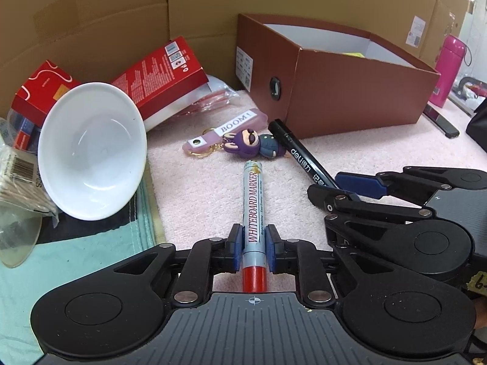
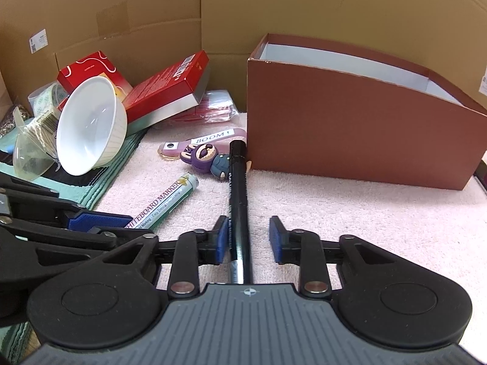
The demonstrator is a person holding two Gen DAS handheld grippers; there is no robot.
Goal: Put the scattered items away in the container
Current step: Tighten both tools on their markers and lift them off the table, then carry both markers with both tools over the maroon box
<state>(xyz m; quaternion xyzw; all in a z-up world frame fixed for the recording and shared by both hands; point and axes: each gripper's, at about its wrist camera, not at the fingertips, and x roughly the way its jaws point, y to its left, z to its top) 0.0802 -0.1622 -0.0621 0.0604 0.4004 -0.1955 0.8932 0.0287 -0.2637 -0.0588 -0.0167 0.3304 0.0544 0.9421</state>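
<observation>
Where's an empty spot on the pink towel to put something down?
Bare pink towel lies right of the black marker, in front of the brown box. Crowded: around the keychain and white bowl.

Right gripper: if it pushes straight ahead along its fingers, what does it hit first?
The right gripper straddles the black marker, which points ahead. Beyond the marker's tip, likely the brown box near its left corner; the keychain figure sits just left. Depth unclear.

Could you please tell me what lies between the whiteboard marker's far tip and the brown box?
The purple figure keychain with its BOOM! tag lies between the whiteboard marker and the brown box, clearest in the left wrist view.
</observation>
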